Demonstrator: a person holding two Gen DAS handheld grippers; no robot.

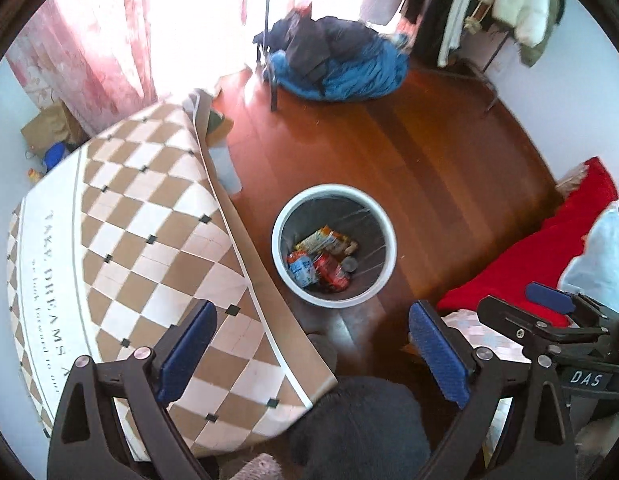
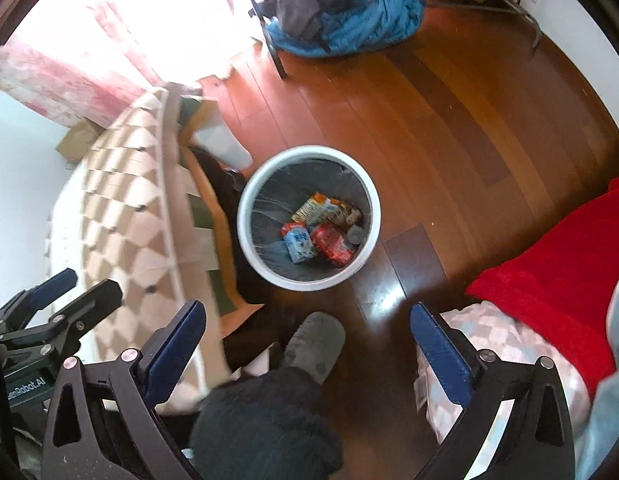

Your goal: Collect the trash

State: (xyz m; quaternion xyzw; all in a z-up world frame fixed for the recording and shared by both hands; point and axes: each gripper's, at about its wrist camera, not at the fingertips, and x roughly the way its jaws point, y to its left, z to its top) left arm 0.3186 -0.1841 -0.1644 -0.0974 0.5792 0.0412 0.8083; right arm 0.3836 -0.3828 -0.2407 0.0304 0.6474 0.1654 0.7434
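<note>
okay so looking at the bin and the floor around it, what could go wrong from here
The bin stands right beside the checkered cloth's overhanging edge; a snagged cloth could tip it. A slippered foot is close to the bin and might knock it. Both the left gripper and right gripper are open and empty, so nothing can drop.

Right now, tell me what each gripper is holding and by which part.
Nothing is held. The left gripper and right gripper both stand open and empty above the trash bin, which has wrappers inside.
</note>
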